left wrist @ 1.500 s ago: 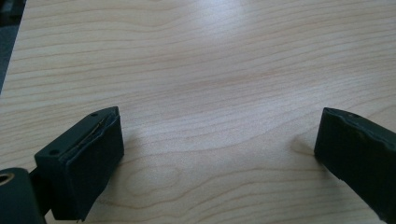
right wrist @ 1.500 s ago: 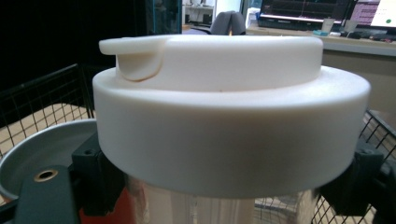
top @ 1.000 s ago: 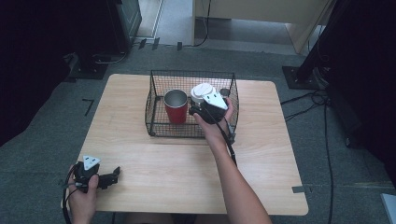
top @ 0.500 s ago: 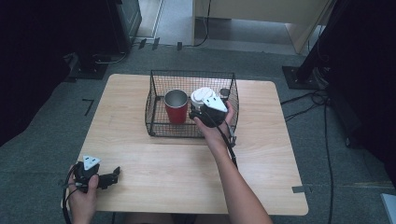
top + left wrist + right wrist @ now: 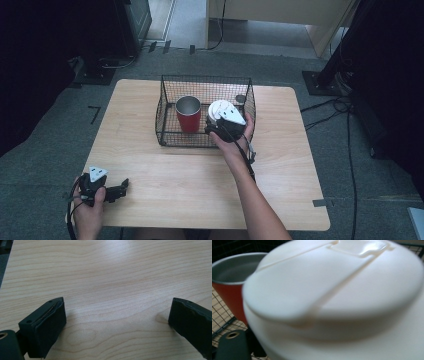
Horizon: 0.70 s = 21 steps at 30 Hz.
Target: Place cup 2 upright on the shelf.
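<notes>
I am easing my right claw (image 5: pixel 220 126), whose jaws have just been opening, off the white lidded cup (image 5: pixel 220 109) right ahead in the wire basket (image 5: pixel 170 136), backing away gently beside the red cup (image 5: pixel 188 114).

A lab or test room: a lone wooden worktop (image 5: pixel 200 175) on grey carpet (image 5: pixel 60 150), cables (image 5: pixel 345 107) trailing at three o'clock, dark equipment stands (image 5: pixel 330 75) around.

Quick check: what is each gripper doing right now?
Left gripper: open, holding nothing.
Right gripper: at the white lidded cup, jaws just opening; grip cannot be told.
</notes>
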Motion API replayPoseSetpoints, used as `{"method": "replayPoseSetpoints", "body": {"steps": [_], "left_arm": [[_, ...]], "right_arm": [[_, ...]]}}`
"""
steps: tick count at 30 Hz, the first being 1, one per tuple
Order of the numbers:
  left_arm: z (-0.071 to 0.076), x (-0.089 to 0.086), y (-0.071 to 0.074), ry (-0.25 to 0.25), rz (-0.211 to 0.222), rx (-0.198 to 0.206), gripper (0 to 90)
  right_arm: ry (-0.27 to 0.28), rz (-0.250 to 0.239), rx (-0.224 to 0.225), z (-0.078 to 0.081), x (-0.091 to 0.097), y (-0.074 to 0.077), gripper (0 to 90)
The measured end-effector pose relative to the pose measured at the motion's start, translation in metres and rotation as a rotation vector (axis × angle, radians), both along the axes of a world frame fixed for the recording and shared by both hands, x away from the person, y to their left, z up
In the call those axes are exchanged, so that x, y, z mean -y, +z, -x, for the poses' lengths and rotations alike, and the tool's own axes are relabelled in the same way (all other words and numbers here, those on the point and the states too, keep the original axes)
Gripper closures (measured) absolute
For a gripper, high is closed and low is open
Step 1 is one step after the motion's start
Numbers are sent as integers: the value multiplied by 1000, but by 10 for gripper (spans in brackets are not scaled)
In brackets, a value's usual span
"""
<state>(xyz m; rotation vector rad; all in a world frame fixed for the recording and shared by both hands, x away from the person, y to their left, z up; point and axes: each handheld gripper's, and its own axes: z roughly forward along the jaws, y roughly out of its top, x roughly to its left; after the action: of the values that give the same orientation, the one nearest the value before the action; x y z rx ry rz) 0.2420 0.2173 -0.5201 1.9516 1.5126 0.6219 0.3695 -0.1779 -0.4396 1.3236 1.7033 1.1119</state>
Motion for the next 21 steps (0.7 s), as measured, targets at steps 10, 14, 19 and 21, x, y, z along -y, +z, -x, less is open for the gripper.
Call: {"method": "replayPoseSetpoints", "body": {"steps": [10,14,19,21], "left_arm": [[0,0,0,-1,-1,-1,21],[0,0,0,-1,0,0,21],[0,0,0,0,0,0,21],[0,0,0,-1,-1,-1,21]], "right_arm": [[2,-29,-28,7,10,-4,57],[13,-36,-26,13,12,-3,19],[1,-26,-33,19,14,-2,0],[9,-26,-31,23,17,-2,0]]}}
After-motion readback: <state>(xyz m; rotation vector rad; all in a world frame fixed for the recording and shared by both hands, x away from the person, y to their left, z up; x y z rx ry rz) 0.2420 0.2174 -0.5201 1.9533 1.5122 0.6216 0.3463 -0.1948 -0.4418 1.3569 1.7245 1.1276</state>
